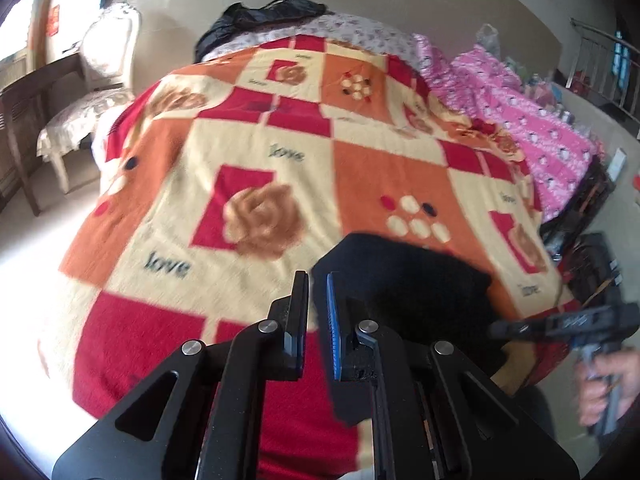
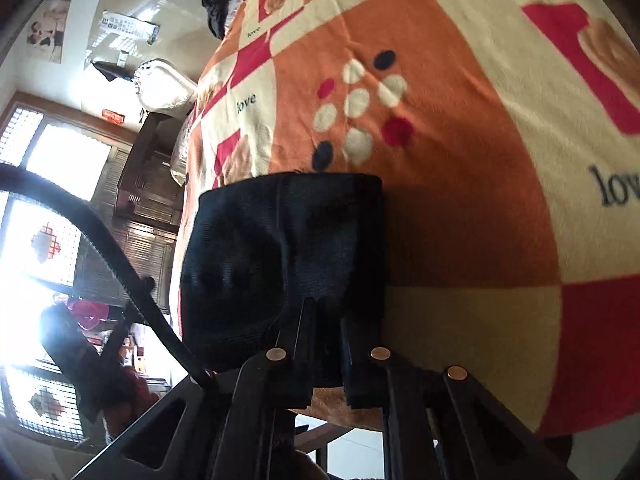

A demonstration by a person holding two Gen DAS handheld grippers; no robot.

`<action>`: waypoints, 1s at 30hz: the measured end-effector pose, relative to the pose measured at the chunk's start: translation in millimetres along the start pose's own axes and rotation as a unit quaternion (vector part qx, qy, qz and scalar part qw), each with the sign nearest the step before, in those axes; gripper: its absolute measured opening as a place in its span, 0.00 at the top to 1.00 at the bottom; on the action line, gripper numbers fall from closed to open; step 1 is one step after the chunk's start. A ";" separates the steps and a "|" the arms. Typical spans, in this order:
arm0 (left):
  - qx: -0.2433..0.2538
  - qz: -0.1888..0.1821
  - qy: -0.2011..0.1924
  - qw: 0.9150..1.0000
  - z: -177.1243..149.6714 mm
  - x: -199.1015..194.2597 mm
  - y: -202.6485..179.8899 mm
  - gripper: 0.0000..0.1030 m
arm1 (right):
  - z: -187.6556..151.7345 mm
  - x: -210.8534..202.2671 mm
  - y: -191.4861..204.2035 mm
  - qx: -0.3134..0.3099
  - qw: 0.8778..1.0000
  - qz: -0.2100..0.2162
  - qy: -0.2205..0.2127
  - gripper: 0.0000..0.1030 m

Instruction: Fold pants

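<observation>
Pants Fold: Final-Stage Hazards

Pants (image 2: 284,264), a dark mesh-weave garment already reduced to a compact rectangular bundle, lie on the checked orange, cream and red fleece blanket (image 1: 248,152) that covers the bed, close to the near edge.

Left gripper (image 1: 317,320): jaws stand nearly closed, with a narrow gap between the blue-padded faces and nothing between them. It hovers just beside the bundle's left side, above the blanket, and is not seen touching the fabric.

Right gripper (image 2: 326,344): jaws are set close together at the bundle's near edge. Dark jaws against dark cloth prevent any reading of whether a layer is pinched. In the left wrist view this gripper (image 1: 560,326) appears blurred at the right margin, held in the person's hand (image 1: 604,384).

Assessment: folding appears largely complete; only a last tidy or release seems to remain.

Failure modes:
- Bundle springs open. Cause: slack, slippery mesh layers with nothing pressing them down once contact is lifted.
- Top layer drags off. Cause: withdrawing the right jaws while a layer is snagged between them.
- Bundle slides off the bed. Cause: its position near the edge combined with a sideways push.
- Blanket bunches. Cause: jaws catching the fleece pile under the garment.
</observation>
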State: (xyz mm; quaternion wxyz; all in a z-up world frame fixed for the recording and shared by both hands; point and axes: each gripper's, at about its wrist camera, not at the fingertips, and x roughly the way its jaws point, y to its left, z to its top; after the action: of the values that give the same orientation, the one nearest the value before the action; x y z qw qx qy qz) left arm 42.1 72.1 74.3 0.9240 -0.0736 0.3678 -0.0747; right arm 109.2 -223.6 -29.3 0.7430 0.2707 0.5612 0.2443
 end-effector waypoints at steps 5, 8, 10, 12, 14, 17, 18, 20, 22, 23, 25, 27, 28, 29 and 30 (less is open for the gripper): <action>0.069 -0.041 0.065 0.995 4.3 41.1 -39.0 0.94 | 1.5 -22.9 7.4 -0.003 0.999 -0.013 -0.030 0.87; 0.105 -0.019 0.134 0.985 -25.0 80.4 -50.9 0.93 | 7.9 -45.2 33.0 -0.064 0.991 -0.076 -0.088 0.87; 0.131 -0.008 0.097 0.987 -33.7 79.3 -56.2 0.92 | 11.5 -53.1 57.9 -0.124 0.979 -0.102 -0.122 0.87; 0.128 -0.001 0.091 0.988 -34.9 78.9 -57.7 0.92 | 17.5 -40.2 79.7 -0.172 0.972 -0.107 -0.120 0.85; 0.124 -0.006 0.092 0.988 -34.1 79.2 -55.9 0.92 | 25.3 -17.7 94.3 -0.206 0.966 -0.115 -0.110 0.85; 0.117 -0.020 0.087 0.989 -33.5 81.6 -49.4 0.91 | 44.7 38.7 92.1 -0.233 0.955 -0.170 -0.064 0.85; 0.117 -0.023 0.085 0.989 -33.9 82.0 -48.7 0.91 | 45.4 50.6 85.3 -0.231 0.955 -0.182 -0.047 0.84; 0.111 -0.038 0.078 0.990 -36.3 81.1 -45.4 0.91 | 48.3 60.8 70.8 -0.226 0.958 -0.170 -0.057 0.82; 0.078 -0.075 0.072 0.991 -33.7 73.4 -32.5 0.91 | 54.5 59.8 65.1 -0.197 0.966 -0.156 -0.058 0.82; 0.058 -0.090 0.067 0.992 -29.8 65.7 -23.1 0.91 | 54.0 57.2 64.3 -0.188 0.968 -0.158 -0.053 0.82; 0.039 -0.090 0.050 0.994 -20.3 51.6 -11.9 0.91 | 52.1 50.2 71.8 -0.193 0.966 -0.162 -0.055 0.82; 0.038 -0.086 0.035 0.995 -4.6 39.1 -7.8 0.91 | 43.9 25.2 81.0 -0.197 0.964 -0.150 -0.095 0.82; 0.040 -0.089 0.034 0.995 2.8 37.6 -8.7 0.91 | 36.7 8.2 85.2 -0.195 0.963 -0.140 -0.122 0.80; 0.039 -0.097 0.033 0.994 13.3 38.6 -11.7 0.91 | 26.5 -7.0 84.0 -0.190 0.961 -0.139 -0.142 0.80; 0.038 -0.106 0.036 0.993 20.2 42.0 -15.4 0.91 | 19.7 -15.7 85.6 -0.186 0.960 -0.141 -0.155 0.79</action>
State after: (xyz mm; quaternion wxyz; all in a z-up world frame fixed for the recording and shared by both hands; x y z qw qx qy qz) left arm 84.9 50.6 63.7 0.8991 -0.0743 0.3881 -0.1884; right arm 119.2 -173.7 44.0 0.8851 0.0802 0.4159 0.1926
